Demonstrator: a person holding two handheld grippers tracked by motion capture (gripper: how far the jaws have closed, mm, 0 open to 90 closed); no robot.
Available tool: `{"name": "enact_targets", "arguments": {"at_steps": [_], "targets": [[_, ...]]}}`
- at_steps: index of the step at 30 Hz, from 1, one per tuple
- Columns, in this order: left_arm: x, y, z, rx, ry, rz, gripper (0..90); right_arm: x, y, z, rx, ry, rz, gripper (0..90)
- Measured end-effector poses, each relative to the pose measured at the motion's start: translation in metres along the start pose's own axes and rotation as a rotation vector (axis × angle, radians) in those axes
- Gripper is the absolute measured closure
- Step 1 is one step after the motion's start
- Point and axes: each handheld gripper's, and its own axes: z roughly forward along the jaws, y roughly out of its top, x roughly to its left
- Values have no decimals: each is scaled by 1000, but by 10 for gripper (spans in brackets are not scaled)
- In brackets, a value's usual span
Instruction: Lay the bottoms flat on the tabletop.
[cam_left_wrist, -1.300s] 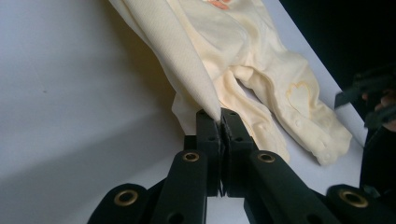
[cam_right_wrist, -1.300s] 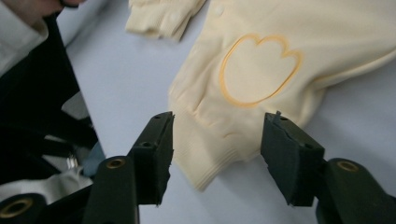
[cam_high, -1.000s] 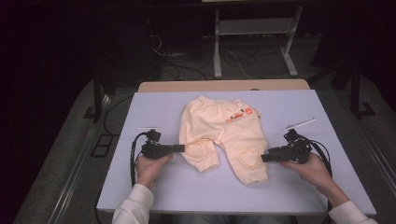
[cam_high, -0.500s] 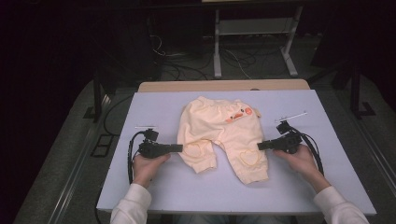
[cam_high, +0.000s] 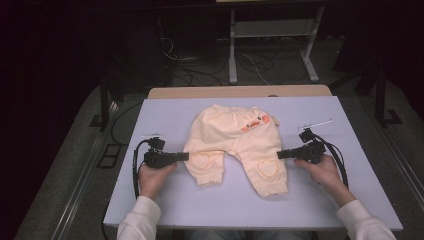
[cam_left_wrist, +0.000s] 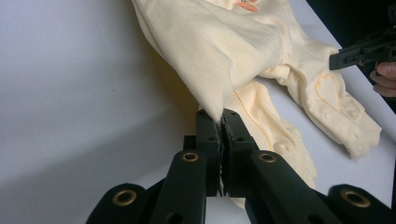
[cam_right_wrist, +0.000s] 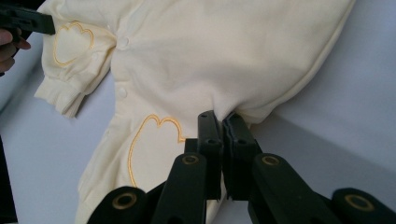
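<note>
trousers (cam_high: 235, 145) lying flat mid-worktop (cam_high: 165, 210), waistband far, legs near | left gripper (cam_high: 186, 156) jaws pinching left outer seam | right gripper (cam_high: 280, 154) jaws, just closing, pinching right outer seam | cloth spanning between both hands

- High view's pretty dim: the tabletop (cam_high: 165, 125) is evenly lit, but everything behind it drops to near black.
- Both gripper views are brighter, with soft shadows under the pale yellow pants (cam_right_wrist: 224, 51).
- Close-up tool arms look slightly soft; no real glare.
</note>
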Motion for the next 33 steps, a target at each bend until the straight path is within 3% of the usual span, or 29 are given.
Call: {"name": "enact_targets", "arguments": {"at_steps": [5, 13, 18, 25, 33], "targets": [[-9, 1, -6, -36, 8, 24, 737, 1, 0, 0, -7, 2, 5, 859], [-26, 2, -12, -102, 48, 80, 467, 1, 0, 0, -10, 6, 7, 859], [-36, 4, -18, -152, 21, 114, 422, 2, 0, 0, -15, 10, 2, 859], [-48, 1, 1, -67, -40, 162, 374, 2, 0, 0, -17, 10, -1, 859], [-57, -4, 29, 46, -20, 220, 357, 3, 0, -1, -20, 15, 0, 859]]}}
